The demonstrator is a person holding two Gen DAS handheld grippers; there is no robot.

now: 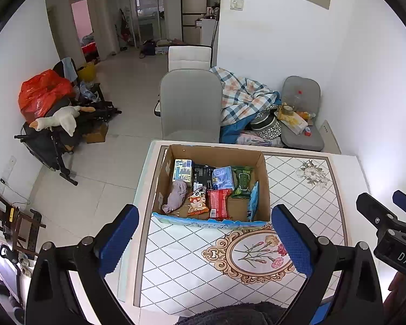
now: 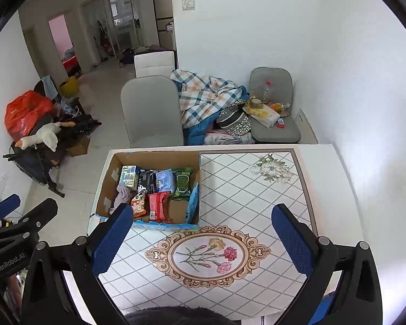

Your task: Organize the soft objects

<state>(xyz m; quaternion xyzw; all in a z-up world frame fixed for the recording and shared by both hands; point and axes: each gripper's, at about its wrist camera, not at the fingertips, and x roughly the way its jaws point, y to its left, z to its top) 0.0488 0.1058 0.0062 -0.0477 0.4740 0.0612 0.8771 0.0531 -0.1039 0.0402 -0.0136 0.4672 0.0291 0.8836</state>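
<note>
I have the table (image 2: 324, 178) spread ahead of me, its patterned top bare on the right and near side, so there is plenty of room to set things down. The cardboard box (image 1: 213, 153) sits at the far-left corner, its left wall close to the table edge and its near wall facing me. All the soft objects lie inside it: packets side by side, mostly with their long axes running near to far, a blue packet (image 1: 253, 201) standing on edge against the right wall, and a crumpled grey cloth (image 1: 176, 196) at the left.

The left gripper (image 1: 204, 243) hangs almost straight in front of the box, jaws spread wide and holding nothing. The right gripper (image 2: 203, 243) is also wide open and empty, with the box off to its far left. I judge the left one nearer, needing only a forward reach over the near wall.
</note>
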